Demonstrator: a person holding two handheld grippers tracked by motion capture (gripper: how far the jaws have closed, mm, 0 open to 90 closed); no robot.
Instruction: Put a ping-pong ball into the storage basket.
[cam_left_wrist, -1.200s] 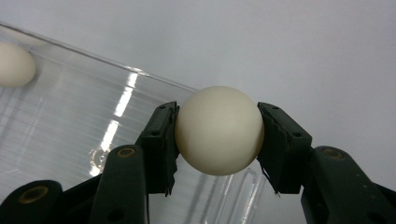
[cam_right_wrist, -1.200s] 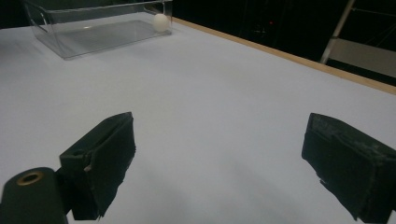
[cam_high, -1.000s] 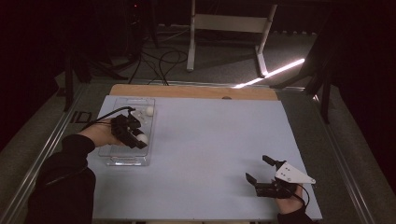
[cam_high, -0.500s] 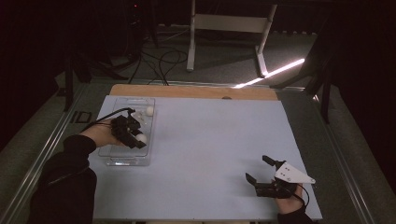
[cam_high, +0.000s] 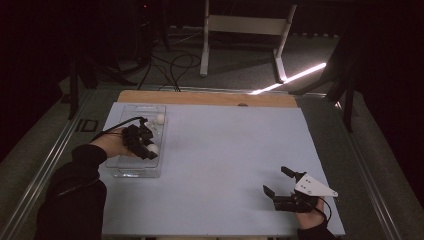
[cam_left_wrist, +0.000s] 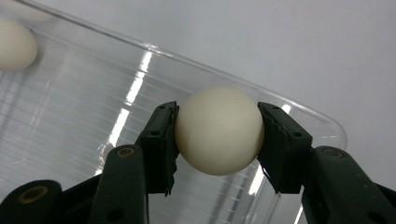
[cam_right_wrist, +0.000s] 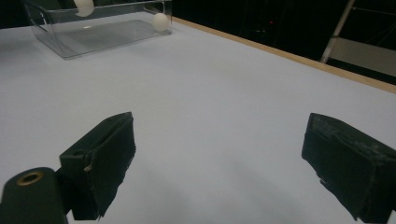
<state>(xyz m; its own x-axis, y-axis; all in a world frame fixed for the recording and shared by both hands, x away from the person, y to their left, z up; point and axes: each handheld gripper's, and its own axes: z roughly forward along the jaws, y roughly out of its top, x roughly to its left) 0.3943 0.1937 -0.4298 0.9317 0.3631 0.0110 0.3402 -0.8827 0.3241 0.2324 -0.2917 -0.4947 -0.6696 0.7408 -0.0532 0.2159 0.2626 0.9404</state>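
Observation:
My left gripper (cam_high: 145, 145) is shut on a white ball (cam_high: 153, 148) over the clear plastic tray (cam_high: 134, 173) at the table's left. In the left gripper view the ball (cam_left_wrist: 218, 130) sits squeezed between both pads, with the tray's rim (cam_left_wrist: 299, 105) just behind it. A second white ball (cam_high: 160, 118) lies at the tray's far end, and it lies at the upper left in the left gripper view (cam_left_wrist: 16, 44). My right gripper (cam_high: 275, 180) rests open near the table's front right, with nothing between its jaws (cam_right_wrist: 219, 158).
The pale blue mat (cam_high: 230, 150) covers the table, with a wooden strip (cam_high: 210, 98) along its far edge. From the right gripper view the tray (cam_right_wrist: 70, 44) stands far off at the upper left. A metal stand (cam_high: 240, 30) and cables lie on the floor beyond.

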